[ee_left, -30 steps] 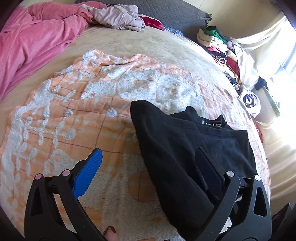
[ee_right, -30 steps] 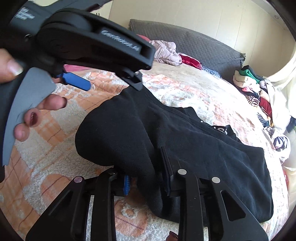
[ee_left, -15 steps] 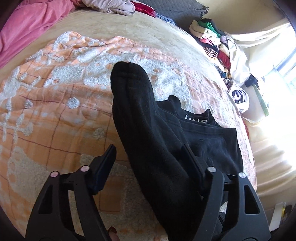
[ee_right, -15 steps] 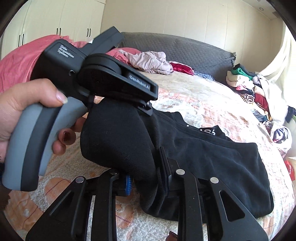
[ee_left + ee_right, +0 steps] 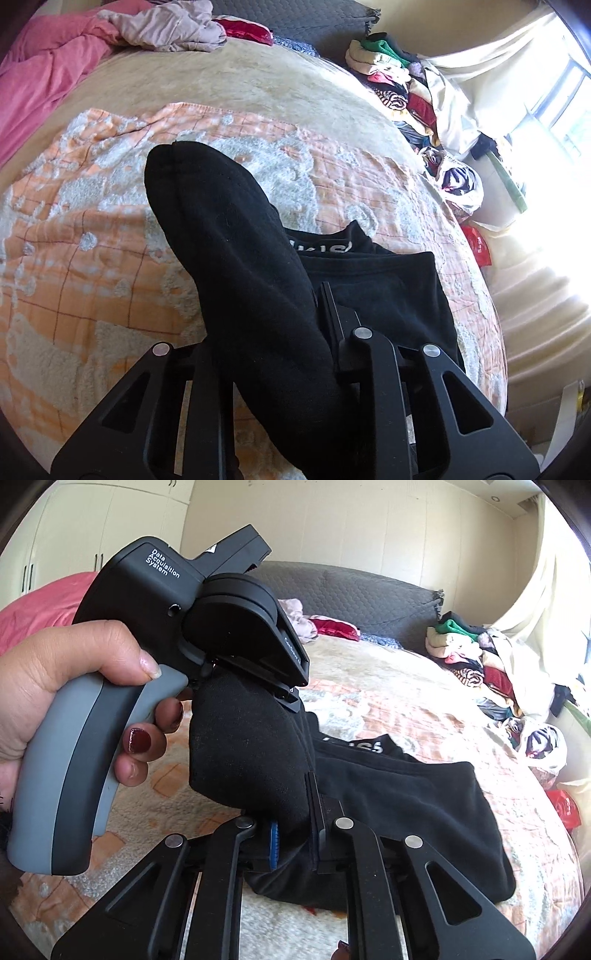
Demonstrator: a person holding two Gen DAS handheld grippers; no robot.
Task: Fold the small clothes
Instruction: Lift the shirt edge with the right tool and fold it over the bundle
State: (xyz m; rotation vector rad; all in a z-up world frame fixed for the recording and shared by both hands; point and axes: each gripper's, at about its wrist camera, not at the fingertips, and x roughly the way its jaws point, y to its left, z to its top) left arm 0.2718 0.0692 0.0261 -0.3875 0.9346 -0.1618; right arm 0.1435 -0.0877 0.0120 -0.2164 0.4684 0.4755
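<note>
1. The black garment lies on the orange-and-white patterned blanket; one folded edge is lifted off it, the rest, with white lettering on its band, stays flat toward the right.
2. The left claw is closed on the raised fold, cloth filling the gap between its fingers.
3. The right claw is likewise clamped on the garment's near edge, a blue pad showing against the fabric.
4. In the right wrist view, the left hand grips the grey handle of the left claw, just above the lifted fold.
5. The blanket covers a beige bed with a grey quilted headboard.
6. A pink cover and loose clothes lie at the bed's far end.
7. A clothes pile and pale curtain stand at the right, white wardrobes at the left.
</note>
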